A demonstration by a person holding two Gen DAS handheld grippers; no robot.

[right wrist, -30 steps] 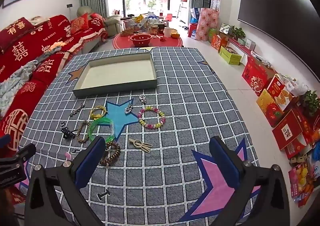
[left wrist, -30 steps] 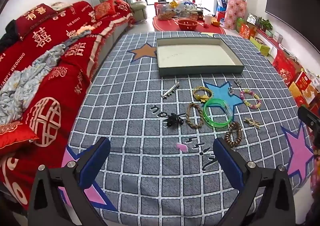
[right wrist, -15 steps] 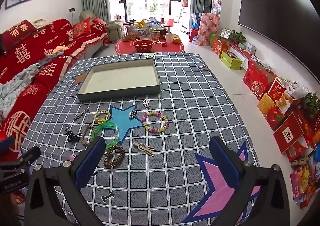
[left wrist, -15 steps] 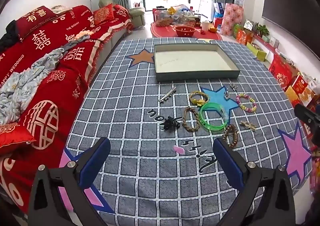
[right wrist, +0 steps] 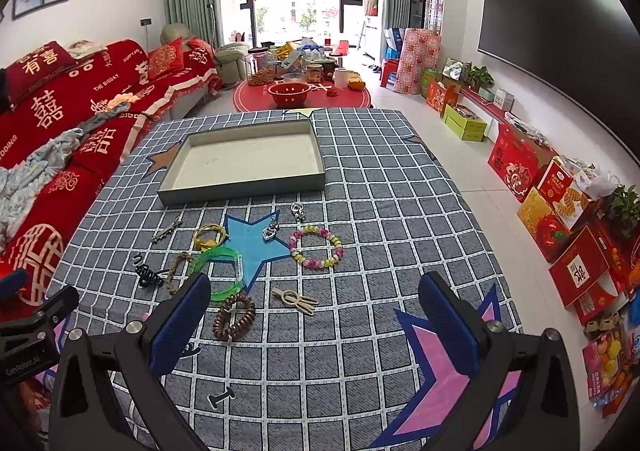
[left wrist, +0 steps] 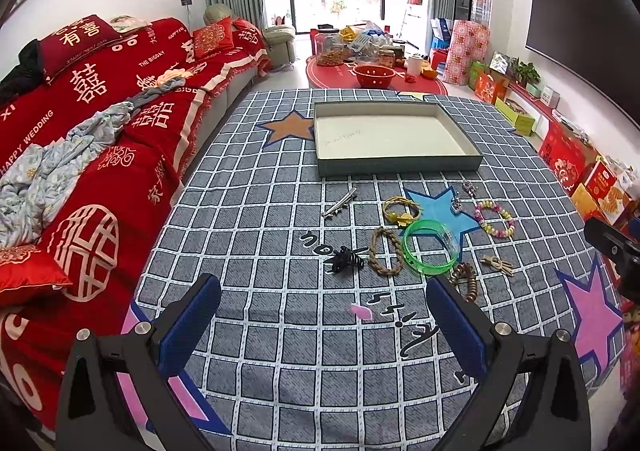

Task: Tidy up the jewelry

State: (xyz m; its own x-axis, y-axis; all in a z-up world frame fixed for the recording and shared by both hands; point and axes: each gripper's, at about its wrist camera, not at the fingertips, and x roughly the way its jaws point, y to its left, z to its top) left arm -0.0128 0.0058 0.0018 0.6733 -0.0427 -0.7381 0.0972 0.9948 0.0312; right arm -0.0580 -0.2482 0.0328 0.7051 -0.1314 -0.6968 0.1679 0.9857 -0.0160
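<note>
Left gripper (left wrist: 322, 327): jaws wide apart, holding nothing, touching nothing, raised over the near part of the table (left wrist: 248, 219).
Right gripper (right wrist: 314, 321): jaws wide apart, holding nothing, likewise above the cloth.

Tray (right wrist: 244, 187): one, grey walls, pale floor, nothing inside; far half of the table.

Jewelry, loose on the cloth between tray and grippers, ten pieces:
- green bangle (right wrist: 218, 271), one
- pastel bead bracelet (right wrist: 316, 247), one
- brown bead bracelet (right wrist: 234, 317), one
- braided cord loop (left wrist: 385, 256), one, just left of the bangle
- gold bracelet (left wrist: 401, 209), one
- silver charms (right wrist: 298, 210), two, on and beside the blue star
- silver clip (left wrist: 340, 202), one
- black claw clip (left wrist: 345, 260), one
- wooden hairpin (right wrist: 295, 300), one

Pink scrap (left wrist: 361, 311): one, near the left gripper.

Writing: sofa (left wrist: 100, 123) cover reads "HAPPY WEDDING", "THE BIGDAY", plus Chinese characters; the left gripper's body in the right view reads "Gen Robot.AI".
</note>
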